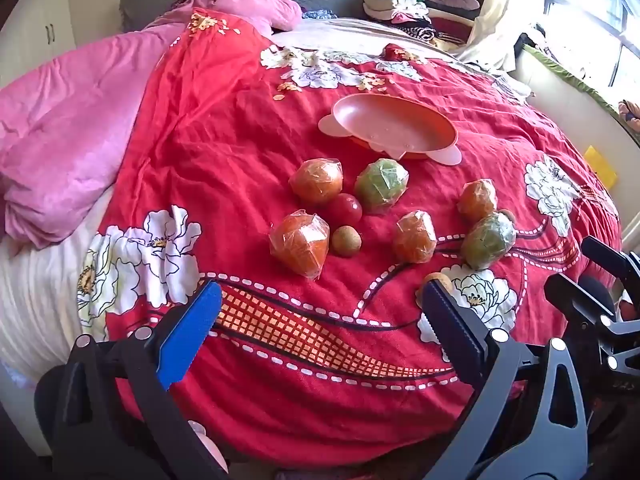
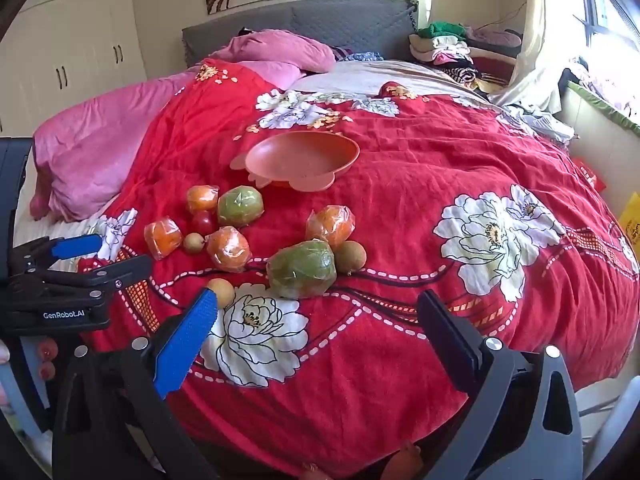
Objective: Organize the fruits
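Several fruits lie on a red flowered bedspread [image 1: 260,360]. Wrapped orange fruits [image 1: 300,242], wrapped green fruits [image 1: 382,186], a red tomato [image 1: 345,209] and small brown fruits [image 1: 346,241] sit in front of an empty orange plate [image 1: 394,126]. In the right wrist view the plate [image 2: 304,156] is far centre and a green fruit [image 2: 302,268] is nearest. My left gripper [image 1: 320,312] is open and empty, short of the fruits. My right gripper [image 2: 316,316] is open and empty, just before the green fruit. The left gripper also shows at the left edge of the right wrist view [image 2: 76,264].
A pink quilt [image 1: 68,140] is bunched at the left of the bed. Folded clothes [image 1: 408,8] are piled at the far right by the grey headboard [image 2: 300,24]. A window [image 1: 592,12] and a wall lie to the right; wardrobes [image 2: 72,60] stand at the left.
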`<act>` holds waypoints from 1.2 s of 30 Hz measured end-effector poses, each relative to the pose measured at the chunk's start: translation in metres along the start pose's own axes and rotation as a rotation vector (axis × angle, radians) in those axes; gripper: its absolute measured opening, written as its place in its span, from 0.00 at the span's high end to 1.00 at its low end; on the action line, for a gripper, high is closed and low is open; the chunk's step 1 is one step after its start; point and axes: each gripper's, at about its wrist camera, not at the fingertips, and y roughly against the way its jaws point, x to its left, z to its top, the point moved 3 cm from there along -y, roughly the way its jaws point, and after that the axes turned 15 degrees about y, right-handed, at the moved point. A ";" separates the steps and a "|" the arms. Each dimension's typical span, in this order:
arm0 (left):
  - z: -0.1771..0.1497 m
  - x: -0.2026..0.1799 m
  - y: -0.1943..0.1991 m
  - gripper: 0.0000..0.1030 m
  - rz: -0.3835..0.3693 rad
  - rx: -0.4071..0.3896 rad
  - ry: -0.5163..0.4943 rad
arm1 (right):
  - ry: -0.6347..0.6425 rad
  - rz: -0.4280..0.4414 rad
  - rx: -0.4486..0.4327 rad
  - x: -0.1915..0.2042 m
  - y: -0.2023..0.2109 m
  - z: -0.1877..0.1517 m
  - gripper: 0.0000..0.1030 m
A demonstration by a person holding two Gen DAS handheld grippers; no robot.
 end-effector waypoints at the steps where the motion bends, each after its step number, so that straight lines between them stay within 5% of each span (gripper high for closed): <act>1: 0.000 0.000 0.000 0.08 0.001 -0.001 0.002 | 0.000 -0.001 -0.001 0.000 0.001 0.000 0.04; 36: 0.001 0.004 0.001 0.08 -0.001 -0.002 0.003 | 0.008 -0.005 -0.002 0.003 0.004 0.002 0.04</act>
